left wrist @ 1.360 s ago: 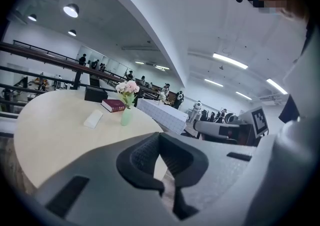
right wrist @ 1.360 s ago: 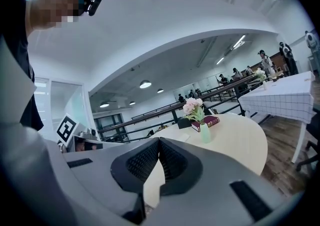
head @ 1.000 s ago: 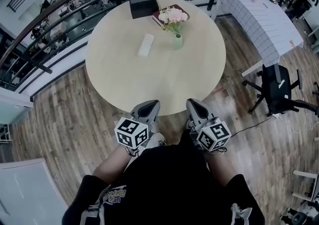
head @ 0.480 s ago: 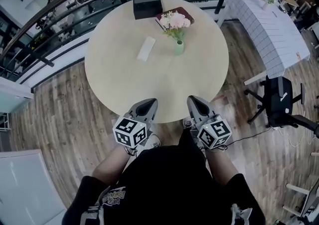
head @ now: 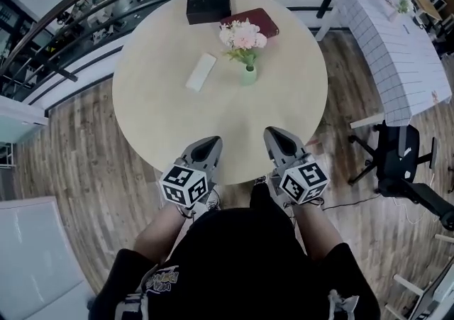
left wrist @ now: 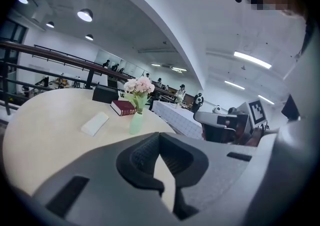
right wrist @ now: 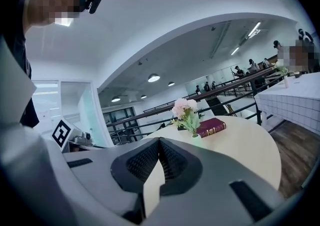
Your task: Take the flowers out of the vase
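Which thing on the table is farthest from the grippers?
The black box, at the far edge, behind the red book, vase and white block.

Mostly hidden behind the right gripper [right wrist: 159, 142] in the right gripper view: vase [right wrist: 196, 137]. Partly covered by flowers [head: 243, 36] in the head view: red book [head: 261, 20]. Too small to read: its spine print

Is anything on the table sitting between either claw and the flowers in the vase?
Nothing visible. Bare table lies between the left claw, the right claw and the flowers in the vase. The white block lies left of that path; the red book is behind the vase.
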A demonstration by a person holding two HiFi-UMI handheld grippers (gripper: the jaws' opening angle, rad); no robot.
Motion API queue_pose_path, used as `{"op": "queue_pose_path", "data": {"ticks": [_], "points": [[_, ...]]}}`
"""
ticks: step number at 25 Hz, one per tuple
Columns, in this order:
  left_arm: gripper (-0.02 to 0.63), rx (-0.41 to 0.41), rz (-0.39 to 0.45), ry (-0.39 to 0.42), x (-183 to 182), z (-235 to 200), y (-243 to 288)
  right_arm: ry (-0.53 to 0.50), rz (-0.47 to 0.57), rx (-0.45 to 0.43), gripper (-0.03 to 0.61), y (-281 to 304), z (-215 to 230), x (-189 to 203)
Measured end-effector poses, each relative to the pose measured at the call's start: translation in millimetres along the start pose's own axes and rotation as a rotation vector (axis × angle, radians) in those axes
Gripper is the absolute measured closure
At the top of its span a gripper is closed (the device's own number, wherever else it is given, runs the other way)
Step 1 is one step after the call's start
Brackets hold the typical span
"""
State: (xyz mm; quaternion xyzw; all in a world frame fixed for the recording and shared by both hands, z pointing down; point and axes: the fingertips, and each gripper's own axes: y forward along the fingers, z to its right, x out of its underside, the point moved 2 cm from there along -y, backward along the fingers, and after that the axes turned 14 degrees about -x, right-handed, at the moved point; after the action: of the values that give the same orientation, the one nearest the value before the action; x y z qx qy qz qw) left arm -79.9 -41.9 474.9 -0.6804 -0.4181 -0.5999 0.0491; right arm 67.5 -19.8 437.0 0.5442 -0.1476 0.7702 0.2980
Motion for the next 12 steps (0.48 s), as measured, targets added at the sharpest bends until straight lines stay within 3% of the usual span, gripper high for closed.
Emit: {"op": "queue_pose_path", "data": {"ticks": [12], "points": [[0.606, -0.127, 0.014, -0.004, -5, 1, 84, 0.001, -0.055, -0.095, 0.557, 27, 80, -6]]}}
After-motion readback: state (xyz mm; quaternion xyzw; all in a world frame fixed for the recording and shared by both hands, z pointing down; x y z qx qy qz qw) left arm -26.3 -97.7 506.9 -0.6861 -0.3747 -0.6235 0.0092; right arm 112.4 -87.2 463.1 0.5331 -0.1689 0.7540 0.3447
